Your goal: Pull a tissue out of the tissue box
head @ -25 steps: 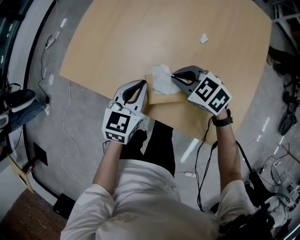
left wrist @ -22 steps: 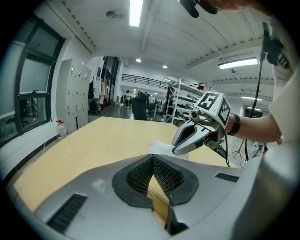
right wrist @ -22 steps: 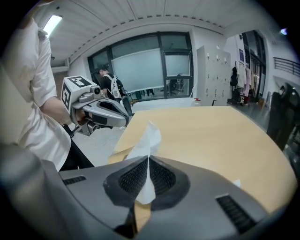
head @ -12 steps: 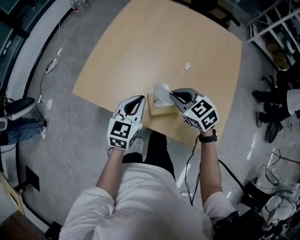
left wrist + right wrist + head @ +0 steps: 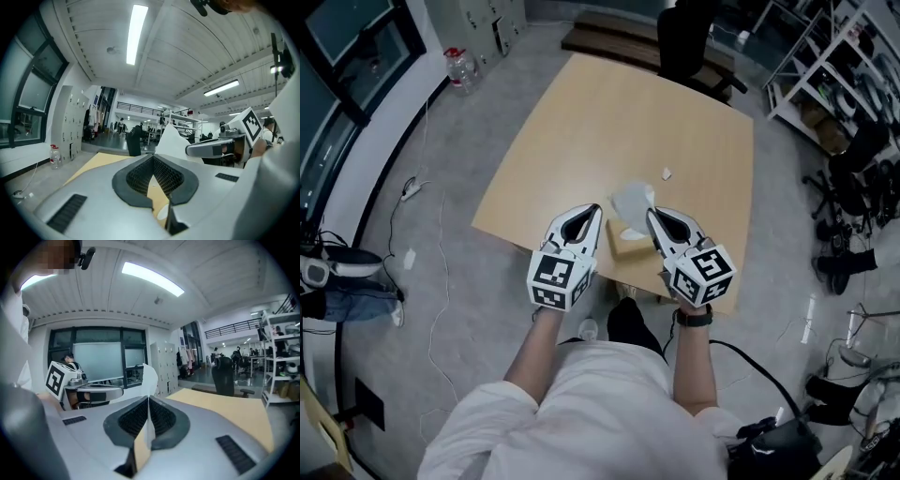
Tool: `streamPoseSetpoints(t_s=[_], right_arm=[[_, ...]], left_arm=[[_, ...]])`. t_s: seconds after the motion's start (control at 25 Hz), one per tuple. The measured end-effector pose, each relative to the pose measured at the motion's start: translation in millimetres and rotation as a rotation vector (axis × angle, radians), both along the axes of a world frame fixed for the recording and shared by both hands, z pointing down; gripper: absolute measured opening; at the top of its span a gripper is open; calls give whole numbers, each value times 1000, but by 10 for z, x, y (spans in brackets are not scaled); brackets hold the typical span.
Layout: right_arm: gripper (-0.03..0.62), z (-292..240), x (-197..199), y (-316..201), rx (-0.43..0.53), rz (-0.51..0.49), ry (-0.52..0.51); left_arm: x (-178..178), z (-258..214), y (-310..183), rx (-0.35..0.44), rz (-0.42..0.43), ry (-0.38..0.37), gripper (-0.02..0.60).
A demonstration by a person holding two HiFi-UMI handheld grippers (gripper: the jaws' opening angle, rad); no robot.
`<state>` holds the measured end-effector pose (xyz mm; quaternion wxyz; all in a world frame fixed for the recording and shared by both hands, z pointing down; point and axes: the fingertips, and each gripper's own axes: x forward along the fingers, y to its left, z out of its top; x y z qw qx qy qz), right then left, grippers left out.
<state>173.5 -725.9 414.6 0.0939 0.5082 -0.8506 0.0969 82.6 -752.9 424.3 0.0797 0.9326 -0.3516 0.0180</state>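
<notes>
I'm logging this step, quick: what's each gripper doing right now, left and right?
Left gripper: closed, nothing between its jaws.
Right gripper: closed on the tissue.

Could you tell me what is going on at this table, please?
A person holds a gripper in each hand over the near edge of the table. The right gripper is shut on a tissue, which sticks up past its jaws, by the box. The left gripper sits just left of the box, jaws together with nothing seen between them. Whether the tissue is clear of the box cannot be told.
</notes>
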Motion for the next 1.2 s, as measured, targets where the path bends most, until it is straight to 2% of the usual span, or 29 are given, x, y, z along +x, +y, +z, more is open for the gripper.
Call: streamPoseSetpoints(t_s=[0.24,0.56,0.68,0.92,1.2], right_arm=[[6,-430,-157,63,150,117,-44],[6,-937,-20,105,321,199,-44],[6,-985,30,129,343,213,-36],[6,-971,399,120,332,265,-86],[6,-994,727,182,354,283,-78]], left_arm=[[-74,-470,19,90,-21,51,0],[76,-906,25,184,-87,98,0],[91,-990,1,198,-100,114,0],[359,-1009,21,204,-94,98,0],[627,-984,58,203,-97,96,0]])
